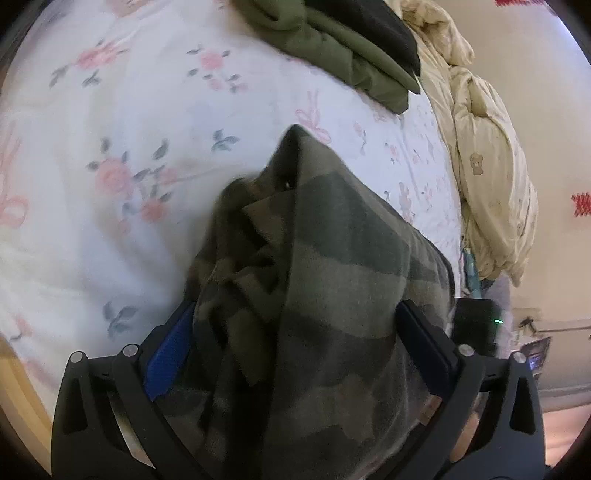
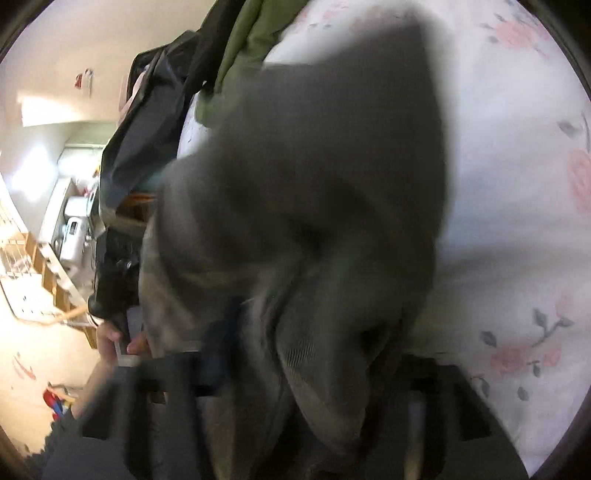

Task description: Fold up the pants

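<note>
The camouflage pants (image 1: pixel 306 280) hang bunched between the fingers of my left gripper (image 1: pixel 295 332), lifted above the floral bed sheet (image 1: pixel 110 147). The cloth covers the fingertips; the blue pad (image 1: pixel 170 354) of the left finger shows beside it. In the right wrist view the same pants (image 2: pixel 314 184) fill the middle, blurred, draped over my right gripper (image 2: pixel 306 369), whose fingers are hidden by the fabric. Both grippers seem to hold the pants up off the bed.
A folded olive green garment (image 1: pixel 340 48) and a black one (image 1: pixel 384 26) lie at the far side of the bed. A cream duvet (image 1: pixel 487 147) is piled at the right edge. Room furniture shows beyond the bed edge (image 2: pixel 66 229).
</note>
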